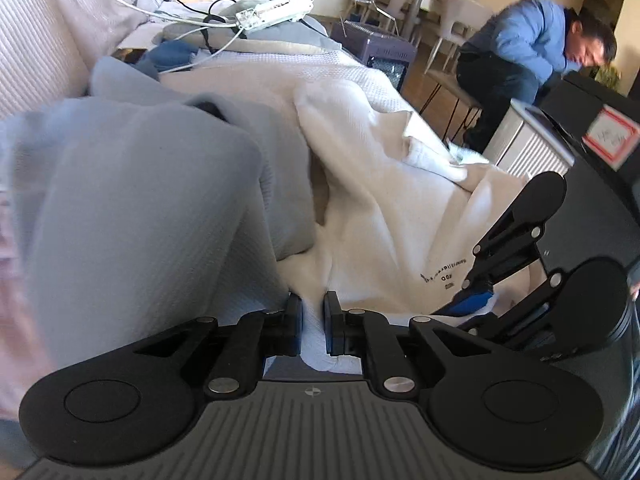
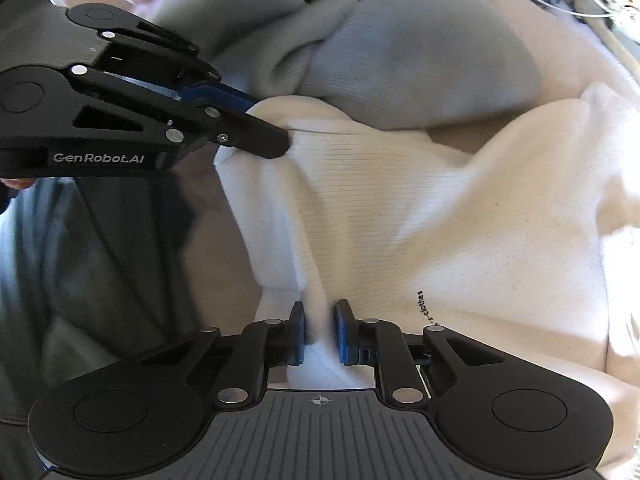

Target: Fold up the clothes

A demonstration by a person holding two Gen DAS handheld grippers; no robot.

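Both clamped on the white ribbed garment (image 2: 460,216): left gripper (image 1: 313,326) pinching its edge, right gripper (image 2: 320,330) gripping a fold. Spread right beside the grey hoodie (image 1: 132,200), partly tucked under it.

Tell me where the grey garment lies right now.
In the left wrist view the grey garment fills the left half, bunched beside the white garment that both grippers pinch. In the right wrist view it lies above that white garment, top centre.

The white garment (image 2: 420,208) is ribbed matt knit cloth, the grey garment (image 1: 132,200) similar, finely textured.
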